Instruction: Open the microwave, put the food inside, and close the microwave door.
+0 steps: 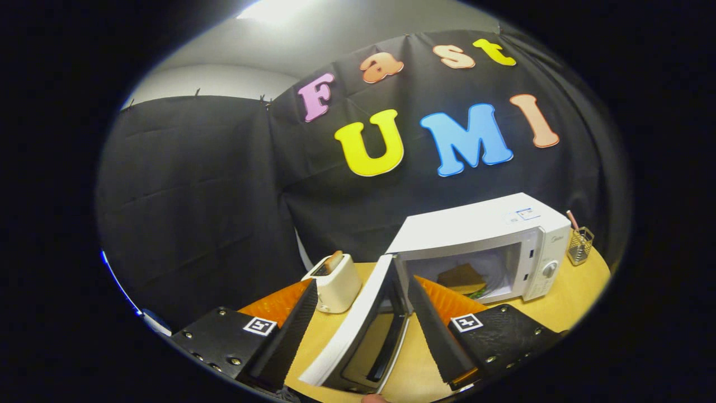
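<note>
A white microwave [475, 224] stands on the wooden table [570, 296], with its control knob on the right side. Its door [352, 330] is swung wide open towards me, hinged on the left. Inside the cavity lies the food [461, 279], a brown slab with some green beside it on a plate. My gripper [362, 281] is open, and the door's free edge stands between the fingers. The right finger is close against the door's inner side. A strip of table shows between the left finger and the door's white outer face.
A cream toaster [335, 280] with a slice of bread in its slot stands left of the microwave, just beyond the left finger. A wire mesh pen holder [579, 245] sits to the right of the microwave. Black cloth walls close the booth behind.
</note>
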Demonstrator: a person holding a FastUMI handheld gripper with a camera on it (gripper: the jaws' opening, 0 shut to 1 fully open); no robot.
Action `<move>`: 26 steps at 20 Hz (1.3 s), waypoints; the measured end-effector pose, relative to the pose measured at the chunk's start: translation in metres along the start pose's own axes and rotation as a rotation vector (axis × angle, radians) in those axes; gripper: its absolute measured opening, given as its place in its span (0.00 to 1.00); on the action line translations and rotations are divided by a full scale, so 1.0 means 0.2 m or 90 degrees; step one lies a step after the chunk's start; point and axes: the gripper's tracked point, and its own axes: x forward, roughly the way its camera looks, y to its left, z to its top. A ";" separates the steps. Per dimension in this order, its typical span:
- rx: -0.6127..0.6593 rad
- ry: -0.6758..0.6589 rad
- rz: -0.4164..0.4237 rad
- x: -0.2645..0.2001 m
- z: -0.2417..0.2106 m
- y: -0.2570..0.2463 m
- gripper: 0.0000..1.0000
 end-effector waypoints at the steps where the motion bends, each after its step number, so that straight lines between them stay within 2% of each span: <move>1: -0.009 0.000 0.021 -0.01 0.00 0.06 0.97; 7: -0.063 0.032 0.159 -0.07 -0.15 0.45 0.97; 14: -0.112 0.106 0.282 -0.13 -0.46 0.79 0.98; 19: -0.125 0.165 0.299 -0.13 -0.71 0.80 0.98; 24: -0.132 0.222 0.277 -0.11 -0.97 0.73 0.98; 26: -0.135 0.236 0.259 -0.11 -1.05 0.69 0.88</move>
